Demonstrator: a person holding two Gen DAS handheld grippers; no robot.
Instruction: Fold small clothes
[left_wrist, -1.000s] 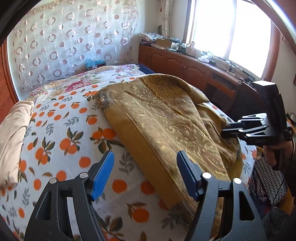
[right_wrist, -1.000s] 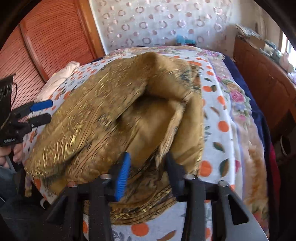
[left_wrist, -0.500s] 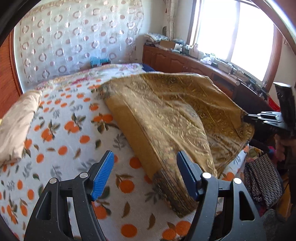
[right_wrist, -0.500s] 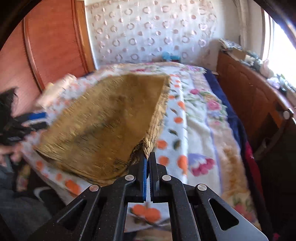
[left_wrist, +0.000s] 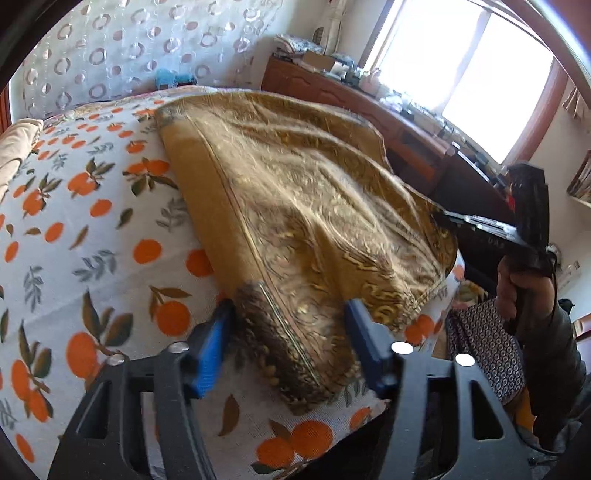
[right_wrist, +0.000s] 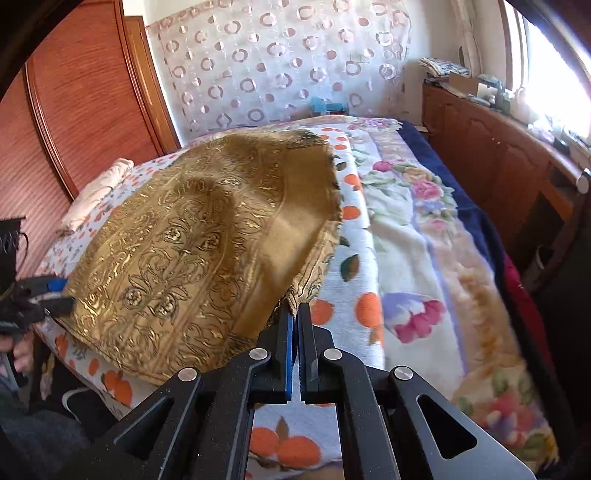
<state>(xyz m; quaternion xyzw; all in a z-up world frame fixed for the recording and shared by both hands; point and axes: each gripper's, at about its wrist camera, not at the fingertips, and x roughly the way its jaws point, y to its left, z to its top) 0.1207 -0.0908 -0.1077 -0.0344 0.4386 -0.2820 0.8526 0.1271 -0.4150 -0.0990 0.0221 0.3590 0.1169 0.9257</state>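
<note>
Hardly any writing can be made out. On the side of the black right hand-held gripper (left_wrist: 448, 218), seen from the left wrist camera, a few faint pale characters are printed on the black body; they are too blurred to be read with certainty. No label, brand, number or sign can be read on the gold patterned cloth (left_wrist: 314, 206), on the white orange-printed bedspread (left_wrist: 92, 229), or among the small cluttered items on the brown wooden counter (right_wrist: 491, 133) below the window.
</note>
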